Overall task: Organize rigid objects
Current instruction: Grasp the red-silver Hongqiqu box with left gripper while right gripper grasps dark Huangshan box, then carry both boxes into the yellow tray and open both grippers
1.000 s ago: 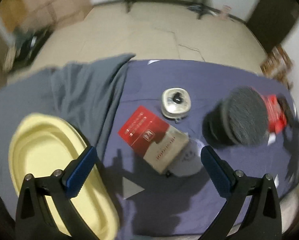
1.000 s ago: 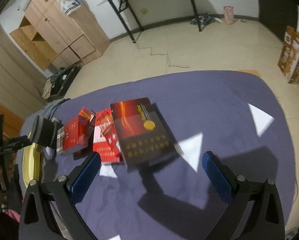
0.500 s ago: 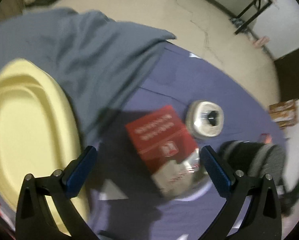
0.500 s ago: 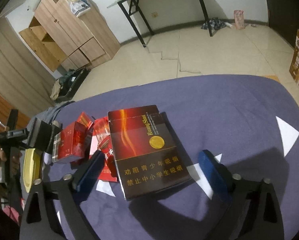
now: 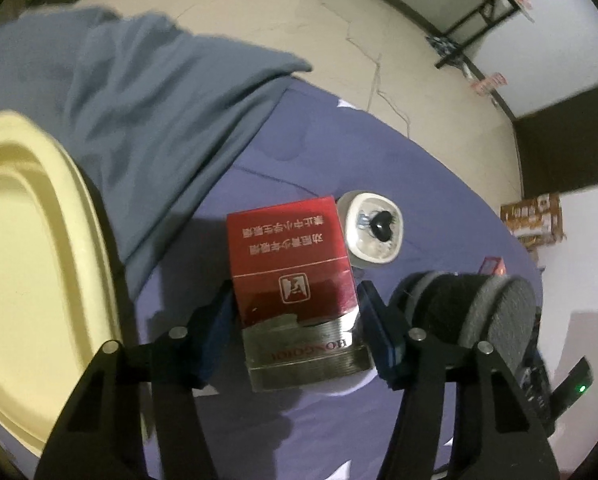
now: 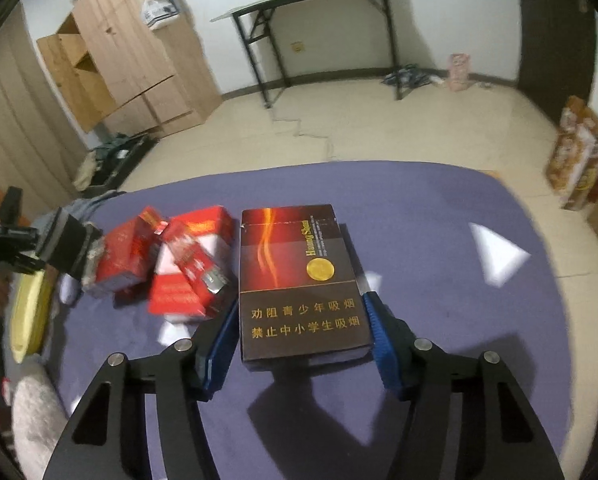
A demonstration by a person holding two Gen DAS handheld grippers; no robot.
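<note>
Between your left gripper's (image 5: 297,336) blue fingers (image 5: 215,340) sits the red pack (image 5: 293,264), gripped at its silver end; both pads look pressed against its sides, so you are grasping it. Your right gripper (image 6: 299,340) straddles the dark carton (image 6: 301,280) on the purple counter (image 6: 439,248); the left pad seems to touch its edge, but I cannot tell whether the right pad has closed on it.

Watch the left hold. You have the red pack only by its near end, so most of its length sticks out past the pads; a quick swing toward the yellow tray (image 5: 23,248) could let it pivot or slip. The white round container (image 5: 373,232) lies just beside its far right corner and could get knocked.

On the right, the dark carton is wide and flat. If the pads bite only its near corners, it may tilt when lifted. The loose red packs (image 6: 171,264) lie just beside its left edge and could be dragged along.

Both boxes point away from you, long axis running along the fingers. The dark carton lies flat, its printed face up.
</note>
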